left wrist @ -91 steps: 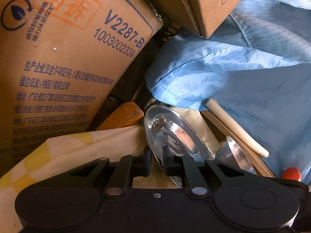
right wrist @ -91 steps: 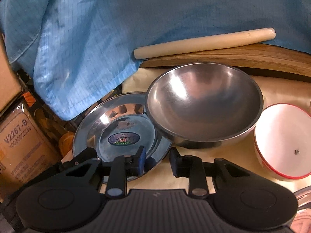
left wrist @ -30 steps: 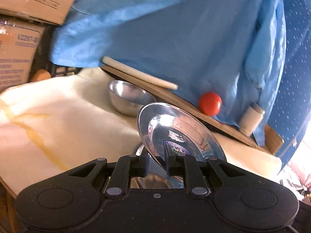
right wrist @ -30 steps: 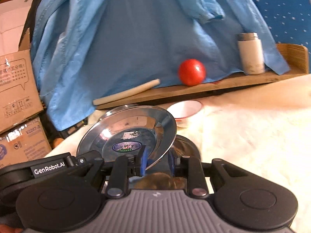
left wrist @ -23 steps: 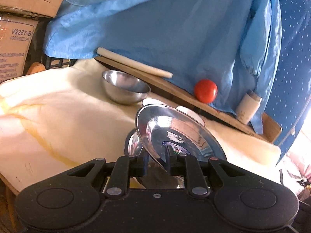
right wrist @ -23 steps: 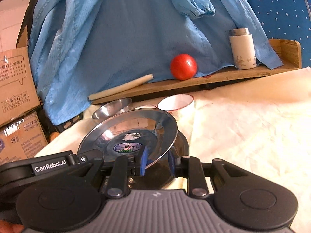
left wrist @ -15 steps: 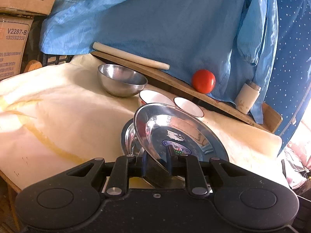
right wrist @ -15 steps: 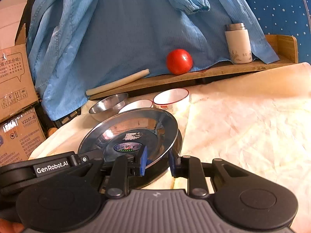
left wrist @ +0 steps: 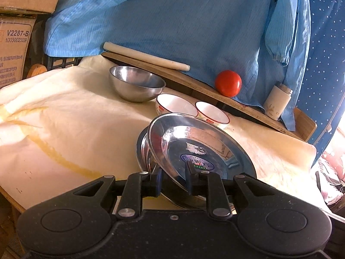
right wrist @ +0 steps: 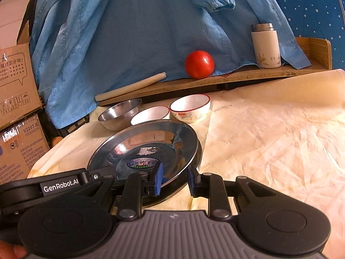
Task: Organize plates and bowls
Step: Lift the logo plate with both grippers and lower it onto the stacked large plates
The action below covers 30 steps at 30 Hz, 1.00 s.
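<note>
Left wrist view: the left gripper has its jaws spread to either side of the near rim of a steel plate; the left finger stands clear of the rim, and contact at the right finger cannot be made out. The plate tilts up on its left edge and lies over a second steel plate, whose rim shows just left of and beneath it. Ahead of the jaws and slightly left stands a steel bowl. Directly ahead, just beyond the plates, two white bowls with red rims sit side by side: the left white bowl and the right white bowl. All of these rest on a cream tablecloth.

Right wrist view: the right gripper also has its jaws spread, one finger over the plate's well and one outside its near right rim. The left gripper's black body enters at lower left. Beyond the jaws the same bowls form a row.

Background: a wooden board ahead of the bowls carries a white rolling pin, a tomato and a white flask, backed by a blue garment. Cardboard boxes stand far left.
</note>
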{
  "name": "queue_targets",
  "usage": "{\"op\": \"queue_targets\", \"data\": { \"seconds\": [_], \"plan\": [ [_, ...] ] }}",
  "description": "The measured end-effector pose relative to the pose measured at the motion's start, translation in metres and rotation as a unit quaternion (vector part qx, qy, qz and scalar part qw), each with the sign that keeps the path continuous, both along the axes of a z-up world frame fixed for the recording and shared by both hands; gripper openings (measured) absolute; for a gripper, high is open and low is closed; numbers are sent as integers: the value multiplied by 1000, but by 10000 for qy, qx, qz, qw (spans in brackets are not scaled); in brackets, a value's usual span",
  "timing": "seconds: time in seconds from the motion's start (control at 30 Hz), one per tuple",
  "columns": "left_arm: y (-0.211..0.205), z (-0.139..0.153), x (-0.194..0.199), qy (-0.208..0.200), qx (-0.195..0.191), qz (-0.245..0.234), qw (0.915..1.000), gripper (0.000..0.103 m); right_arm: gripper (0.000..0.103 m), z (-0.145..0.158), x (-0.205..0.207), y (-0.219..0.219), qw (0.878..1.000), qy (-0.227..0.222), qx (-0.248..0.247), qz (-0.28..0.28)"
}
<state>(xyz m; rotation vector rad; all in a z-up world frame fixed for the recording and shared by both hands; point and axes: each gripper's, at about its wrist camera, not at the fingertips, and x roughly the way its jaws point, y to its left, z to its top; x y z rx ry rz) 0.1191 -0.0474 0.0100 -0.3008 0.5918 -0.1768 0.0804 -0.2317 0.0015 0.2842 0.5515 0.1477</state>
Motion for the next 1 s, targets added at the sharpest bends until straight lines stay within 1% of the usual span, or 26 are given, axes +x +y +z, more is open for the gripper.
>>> {"op": "queue_targets", "data": {
  "seconds": [0.2, 0.37, 0.53, 1.0],
  "plan": [
    [1, 1, -1, -32, 14, 5, 10000, 24, 32, 1, -1, 9, 9996, -52, -274, 47],
    [2, 2, -3, -41, 16, -13, 10000, 24, 33, 2, -1, 11, 9993, -58, -374, 64],
    [2, 1, -5, -72, 9, -2, 10000, 24, 38, 2, -1, 12, 9986, -56, -511, 128],
    [-1, 3, -9, -162, 102, -45, 9998, 27, 40, 3, -1, 12, 9983, -54, -557, 144]
  ]
}}
